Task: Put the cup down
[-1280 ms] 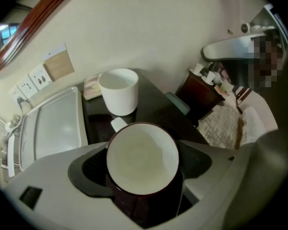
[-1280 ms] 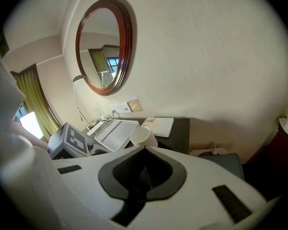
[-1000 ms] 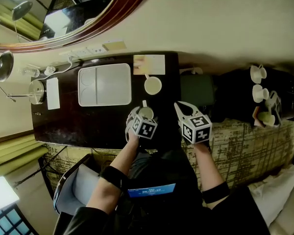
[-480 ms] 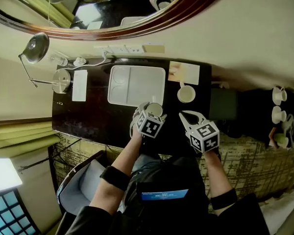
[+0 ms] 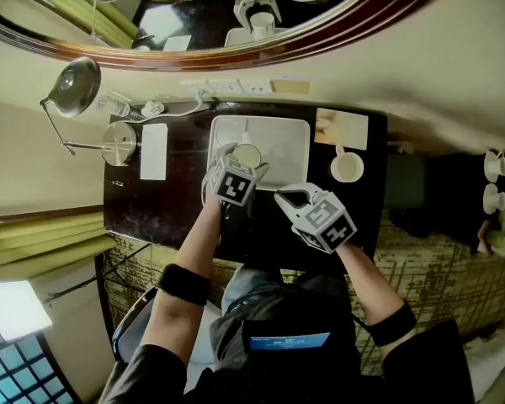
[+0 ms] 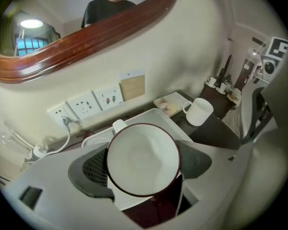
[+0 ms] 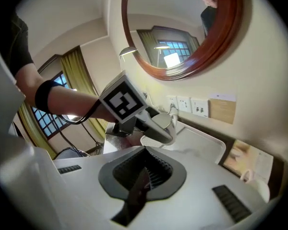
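Left gripper (image 5: 240,160): its jaws stand wide and squeeze the cup (image 6: 143,158), one pad on each side of its round wall.
Cup: white inside with a dark red rim. Its mouth faces up and its handle points away, toward the wall (image 6: 182,56).
Where the cup is: over the near part of the white tray (image 5: 290,137) (it looks held up in the air, not set down yet).
Way to go: the tray is right under the cup, so I think the cup only needs to go straight down.
Right gripper (image 7: 146,174): jaws pressed together, nothing in them. It hangs just right of the left one, over the dark desk (image 5: 177,200).
White mug (image 5: 347,168): farther right on the desk, out of the way.
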`<state>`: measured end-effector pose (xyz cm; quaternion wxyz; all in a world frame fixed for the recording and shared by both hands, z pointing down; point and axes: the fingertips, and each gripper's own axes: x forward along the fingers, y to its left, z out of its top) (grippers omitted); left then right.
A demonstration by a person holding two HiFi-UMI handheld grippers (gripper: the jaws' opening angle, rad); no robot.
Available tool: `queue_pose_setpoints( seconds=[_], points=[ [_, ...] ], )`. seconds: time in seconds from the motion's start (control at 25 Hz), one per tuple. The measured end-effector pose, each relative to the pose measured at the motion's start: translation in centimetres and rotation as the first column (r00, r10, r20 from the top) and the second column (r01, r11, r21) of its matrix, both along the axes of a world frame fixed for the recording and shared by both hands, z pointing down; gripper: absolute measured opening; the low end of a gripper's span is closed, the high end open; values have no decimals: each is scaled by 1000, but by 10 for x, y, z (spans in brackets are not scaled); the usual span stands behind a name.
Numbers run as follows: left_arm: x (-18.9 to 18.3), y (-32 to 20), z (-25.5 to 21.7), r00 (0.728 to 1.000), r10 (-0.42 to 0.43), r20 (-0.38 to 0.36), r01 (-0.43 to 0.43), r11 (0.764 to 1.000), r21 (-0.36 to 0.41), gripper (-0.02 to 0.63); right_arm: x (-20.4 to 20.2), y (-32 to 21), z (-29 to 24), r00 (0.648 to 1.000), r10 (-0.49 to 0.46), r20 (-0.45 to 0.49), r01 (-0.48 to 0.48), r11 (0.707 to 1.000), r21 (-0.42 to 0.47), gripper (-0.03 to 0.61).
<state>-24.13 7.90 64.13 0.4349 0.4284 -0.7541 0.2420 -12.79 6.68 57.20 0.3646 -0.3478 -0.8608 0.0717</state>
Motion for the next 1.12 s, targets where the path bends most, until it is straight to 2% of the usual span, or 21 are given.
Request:
queue_pose_setpoints(
  seconds=[0.12,0.28,0.48,0.88,1.12],
  points=[
    [-27,7,10,1000,13,-18,-13,1000,20,407,-18,28,4,999,-49,-3,49,999,6,2],
    [-68,23,10,1000,6,13,-6,1000,-4,407,-44,51,15,998,-59,8,59,998,6,2],
    [-98,33,21,1000,19,11,-19,1000,-24,407,-67,69,15,997,-75,-11,75,997,-5,2],
    [-110,32,44,999,-2,-37,1,1000,-20,407,-80,73,27,997,-74,-30,74,997,2,2],
    [-115,36,51,999,-18,-36,17,999,-41,407,-80,67,25,997,-63,-51,63,998,-1,2]
  ],
)
